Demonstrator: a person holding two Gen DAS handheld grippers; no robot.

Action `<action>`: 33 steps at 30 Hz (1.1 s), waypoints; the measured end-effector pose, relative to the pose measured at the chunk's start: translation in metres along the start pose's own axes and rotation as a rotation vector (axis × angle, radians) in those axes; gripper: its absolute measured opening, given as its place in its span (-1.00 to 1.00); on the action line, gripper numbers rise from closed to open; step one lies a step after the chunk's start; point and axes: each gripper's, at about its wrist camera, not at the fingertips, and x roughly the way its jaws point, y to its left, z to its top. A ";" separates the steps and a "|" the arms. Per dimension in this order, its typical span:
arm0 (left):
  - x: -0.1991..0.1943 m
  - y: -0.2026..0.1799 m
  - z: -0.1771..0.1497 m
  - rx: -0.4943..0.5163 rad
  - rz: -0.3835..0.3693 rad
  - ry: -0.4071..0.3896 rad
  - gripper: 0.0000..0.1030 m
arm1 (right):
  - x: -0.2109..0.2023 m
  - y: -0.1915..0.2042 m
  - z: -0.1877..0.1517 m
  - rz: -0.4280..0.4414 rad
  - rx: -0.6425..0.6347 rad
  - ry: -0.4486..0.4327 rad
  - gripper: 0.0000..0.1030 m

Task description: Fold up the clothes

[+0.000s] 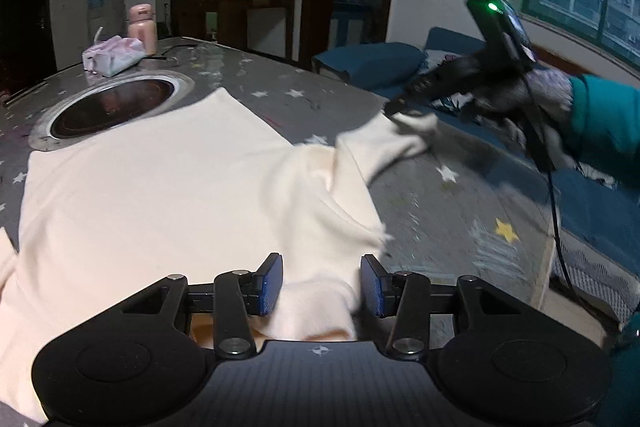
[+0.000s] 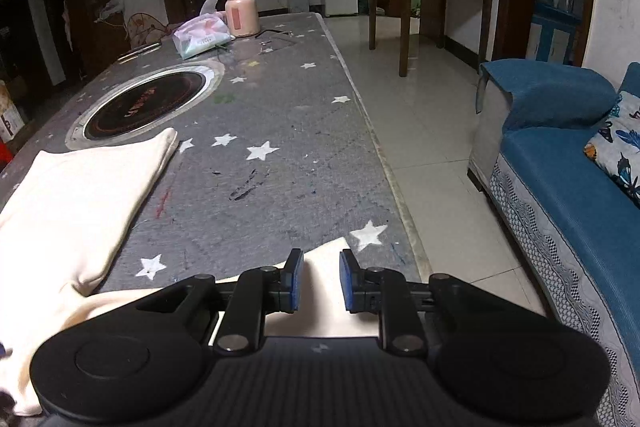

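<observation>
A cream long-sleeved garment (image 1: 152, 187) lies spread on the grey star-patterned table (image 1: 432, 203). My left gripper (image 1: 322, 263) is open, its blue pads on either side of a raised fold of the cloth near the shoulder. My right gripper (image 1: 394, 109) is at the end of the sleeve (image 1: 384, 143), which is lifted and stretched to the right. In the right wrist view my right gripper (image 2: 322, 259) has its pads apart with the sleeve end (image 2: 324, 267) between them; whether it grips the cloth is unclear. The garment body (image 2: 76, 195) lies to its left.
A round built-in hotplate (image 1: 116, 107) sits in the table beyond the garment. A tissue pack (image 1: 112, 55) and a pink flask (image 1: 142, 27) stand at the far end. A blue sofa (image 2: 568, 167) is right of the table edge (image 2: 384, 155).
</observation>
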 end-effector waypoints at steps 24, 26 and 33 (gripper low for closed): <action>0.001 -0.011 -0.010 0.035 -0.006 -0.002 0.06 | -0.090 -0.042 0.008 0.044 0.046 -0.341 -0.90; 0.001 -0.012 -0.010 0.042 -0.009 -0.002 0.07 | -0.090 -0.062 -0.006 -0.024 0.092 -0.295 -0.81; 0.001 -0.013 -0.010 0.052 -0.008 0.002 0.08 | -0.082 -0.079 -0.038 -0.053 0.166 -0.153 -0.63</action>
